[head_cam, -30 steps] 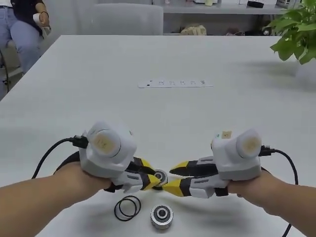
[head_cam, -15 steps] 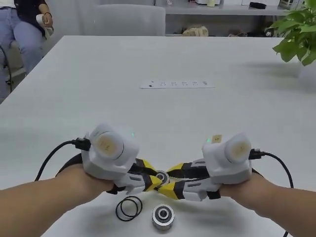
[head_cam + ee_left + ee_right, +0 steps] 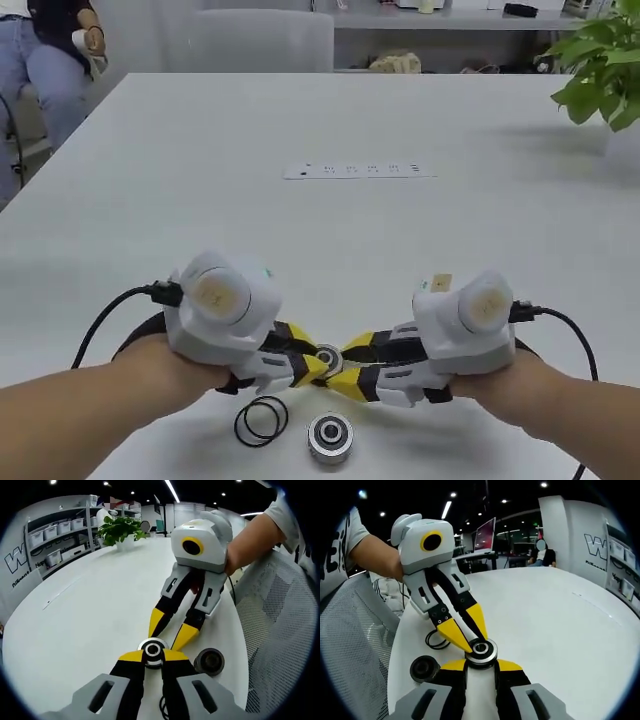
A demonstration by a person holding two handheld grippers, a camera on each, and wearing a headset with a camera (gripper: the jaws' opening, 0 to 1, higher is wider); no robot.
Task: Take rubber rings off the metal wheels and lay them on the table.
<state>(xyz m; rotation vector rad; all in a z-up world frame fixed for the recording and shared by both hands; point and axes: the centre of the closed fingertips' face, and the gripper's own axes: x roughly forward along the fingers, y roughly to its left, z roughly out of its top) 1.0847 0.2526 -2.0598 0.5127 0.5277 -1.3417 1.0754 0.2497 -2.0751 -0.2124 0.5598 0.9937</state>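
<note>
A small metal wheel point(image 3: 325, 357) with a dark rubber ring round it hangs just above the table between both grippers. My left gripper point(image 3: 153, 656) is shut on the metal wheel point(image 3: 152, 649), pinching its near rim. My right gripper point(image 3: 481, 665) stands open, its yellow tips at the opposite rim of the wheel point(image 3: 481, 650). Seen in the head view, the left gripper point(image 3: 312, 366) and the right gripper point(image 3: 346, 364) meet tip to tip. Two loose rubber rings point(image 3: 260, 420) lie overlapping on the table, below the left gripper. A second metal wheel point(image 3: 329, 437) lies flat beside them.
The white table point(image 3: 330, 230) stretches far ahead, with a white power strip point(image 3: 360, 170) at its middle. A potted plant point(image 3: 598, 70) stands at the back right. A person sits at the far left point(image 3: 45, 50). Cables trail from both grippers.
The right gripper has slid a little to the left, closer to the held wheel. The left gripper, the rings and the second wheel have stayed put.
</note>
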